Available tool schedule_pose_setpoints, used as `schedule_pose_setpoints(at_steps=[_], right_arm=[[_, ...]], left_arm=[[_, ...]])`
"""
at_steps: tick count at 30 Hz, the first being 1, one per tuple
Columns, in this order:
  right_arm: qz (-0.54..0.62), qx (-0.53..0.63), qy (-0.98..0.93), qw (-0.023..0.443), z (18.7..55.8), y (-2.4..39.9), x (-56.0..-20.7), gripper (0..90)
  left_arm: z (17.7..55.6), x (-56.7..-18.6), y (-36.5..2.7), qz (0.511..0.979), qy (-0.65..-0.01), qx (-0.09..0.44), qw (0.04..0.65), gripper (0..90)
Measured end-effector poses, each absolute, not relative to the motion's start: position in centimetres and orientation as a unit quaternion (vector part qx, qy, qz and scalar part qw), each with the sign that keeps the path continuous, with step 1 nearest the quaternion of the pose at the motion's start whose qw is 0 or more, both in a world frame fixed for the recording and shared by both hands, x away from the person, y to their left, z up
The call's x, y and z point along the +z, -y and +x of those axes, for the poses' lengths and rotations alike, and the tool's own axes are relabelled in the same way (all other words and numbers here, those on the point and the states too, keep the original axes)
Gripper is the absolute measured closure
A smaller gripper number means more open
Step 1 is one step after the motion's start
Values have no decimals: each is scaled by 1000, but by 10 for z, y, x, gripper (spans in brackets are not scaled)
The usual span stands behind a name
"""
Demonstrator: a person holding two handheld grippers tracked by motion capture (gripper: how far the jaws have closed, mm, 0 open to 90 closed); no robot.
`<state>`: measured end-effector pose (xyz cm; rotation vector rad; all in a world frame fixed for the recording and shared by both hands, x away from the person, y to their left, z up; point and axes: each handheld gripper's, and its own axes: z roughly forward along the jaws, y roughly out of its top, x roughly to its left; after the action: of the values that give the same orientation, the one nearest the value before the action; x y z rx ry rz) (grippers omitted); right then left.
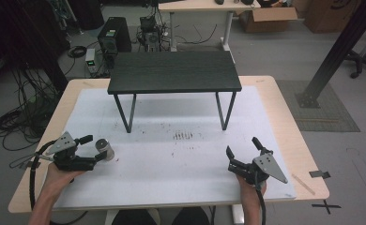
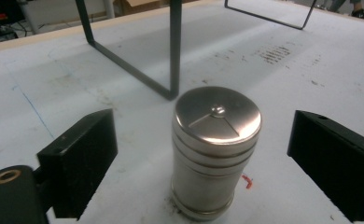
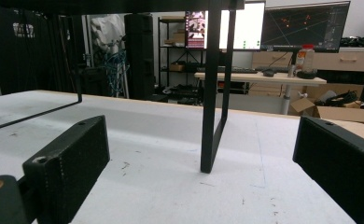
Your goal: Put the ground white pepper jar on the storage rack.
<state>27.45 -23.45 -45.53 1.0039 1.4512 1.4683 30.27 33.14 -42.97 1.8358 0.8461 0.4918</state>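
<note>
Steel canister (image 2: 216, 151), cylindrical w/ ribbed bands & brushed flat lid, stands upright on the scuffed white mat (image 1: 181, 164), near-left corner. Left gripper (image 1: 98, 148) straddles it, black blocky jaws wide, gaps both sides (not touching). Right gripper (image 1: 243, 150) near-right, jaws wide, nothing between. Dark wood-grain shelf (image 1: 174, 72) on thin metal legs at far centre.

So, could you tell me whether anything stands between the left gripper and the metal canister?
Nothing visible does. The metal canister stands upright on the white mat between the open jaws of the left gripper, with bare gaps on both sides.
</note>
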Motion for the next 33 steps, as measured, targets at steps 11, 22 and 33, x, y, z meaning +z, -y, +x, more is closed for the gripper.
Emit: schedule_pose_setpoints(at_steps=[11, 22, 33], right_arm=[[399, 583, -576, 411, 274, 234, -455, 33], [398, 583, -576, 411, 274, 234, -455, 33], [399, 583, -576, 412, 274, 234, -455, 34]], left_arm=[[305, -435, -328, 770, -350, 201, 494, 276], [303, -440, -327, 770, -343, 202, 498, 411], [302, -441, -326, 768, -342, 209, 500, 486]])
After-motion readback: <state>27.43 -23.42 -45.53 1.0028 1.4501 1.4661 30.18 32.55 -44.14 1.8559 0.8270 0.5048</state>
